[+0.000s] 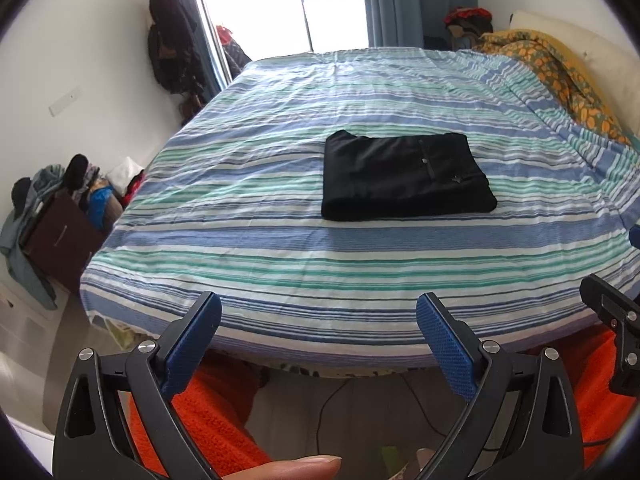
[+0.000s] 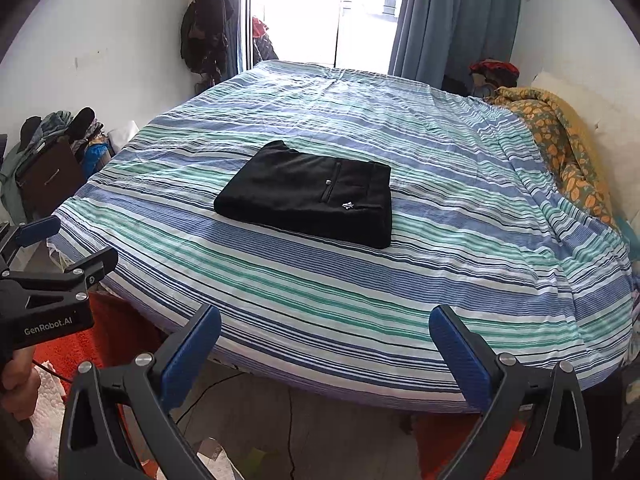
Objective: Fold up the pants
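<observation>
Black pants (image 1: 406, 176) (image 2: 310, 194) lie folded into a compact rectangle in the middle of the striped bed (image 1: 280, 264) (image 2: 460, 280), a pocket zip and a small white logo facing up. My left gripper (image 1: 318, 314) is open at the bed's near edge, well short of the pants, with nothing between its blue pads. My right gripper (image 2: 325, 326) is open too, also back at the near edge and empty. The left gripper (image 2: 52, 248) shows at the left of the right wrist view, held by a hand (image 2: 18, 388).
A yellow floral blanket (image 1: 560, 76) (image 2: 560, 140) is bunched along the bed's right side. Piled clothes and a brown box (image 1: 56, 232) stand on the floor at left. An orange rug (image 1: 208, 412) and a cable lie below the bed's edge. Curtains (image 2: 448, 16) flank the window.
</observation>
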Motion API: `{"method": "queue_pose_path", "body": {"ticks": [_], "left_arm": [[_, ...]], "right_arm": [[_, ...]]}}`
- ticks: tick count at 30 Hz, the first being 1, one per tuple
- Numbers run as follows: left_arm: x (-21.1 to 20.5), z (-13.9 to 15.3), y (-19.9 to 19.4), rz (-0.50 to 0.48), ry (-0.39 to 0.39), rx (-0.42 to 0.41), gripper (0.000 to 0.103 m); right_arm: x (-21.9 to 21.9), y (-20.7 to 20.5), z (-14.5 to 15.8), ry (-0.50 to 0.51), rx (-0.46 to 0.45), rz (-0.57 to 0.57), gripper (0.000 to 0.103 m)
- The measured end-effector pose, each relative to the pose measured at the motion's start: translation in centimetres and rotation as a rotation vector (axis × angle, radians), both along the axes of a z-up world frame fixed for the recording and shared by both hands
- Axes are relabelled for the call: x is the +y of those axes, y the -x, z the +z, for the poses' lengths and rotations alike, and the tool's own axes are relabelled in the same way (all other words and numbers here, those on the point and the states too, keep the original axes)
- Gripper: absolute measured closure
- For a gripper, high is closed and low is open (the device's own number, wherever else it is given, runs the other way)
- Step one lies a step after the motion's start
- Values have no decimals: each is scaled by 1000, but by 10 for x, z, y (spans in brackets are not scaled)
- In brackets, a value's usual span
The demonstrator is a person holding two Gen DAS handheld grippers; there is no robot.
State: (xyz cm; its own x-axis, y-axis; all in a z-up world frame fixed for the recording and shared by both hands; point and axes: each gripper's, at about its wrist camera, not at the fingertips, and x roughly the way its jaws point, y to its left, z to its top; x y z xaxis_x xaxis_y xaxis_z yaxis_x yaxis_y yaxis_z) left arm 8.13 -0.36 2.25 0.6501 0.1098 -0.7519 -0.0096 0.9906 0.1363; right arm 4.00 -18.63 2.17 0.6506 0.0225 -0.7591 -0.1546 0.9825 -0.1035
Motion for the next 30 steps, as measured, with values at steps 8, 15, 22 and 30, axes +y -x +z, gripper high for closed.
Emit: {"method": "queue_pose_path", "body": {"ticks": [8,15,22,30], "left_arm": [[-3,4,4,-1,-27,-22,4],[-2,5,6,-7,-20,-22,4],[0,8,6,-10,-3,-20,4],[-2,9,7,-13,5,-15,4]], "right_arm": [[-2,2,2,1,1,-9,0],[-2,3,5,6,-3,-10,0],[-2,3,4,2,7,-15,0],[-3,3,4,3,7,-17,0]]}}
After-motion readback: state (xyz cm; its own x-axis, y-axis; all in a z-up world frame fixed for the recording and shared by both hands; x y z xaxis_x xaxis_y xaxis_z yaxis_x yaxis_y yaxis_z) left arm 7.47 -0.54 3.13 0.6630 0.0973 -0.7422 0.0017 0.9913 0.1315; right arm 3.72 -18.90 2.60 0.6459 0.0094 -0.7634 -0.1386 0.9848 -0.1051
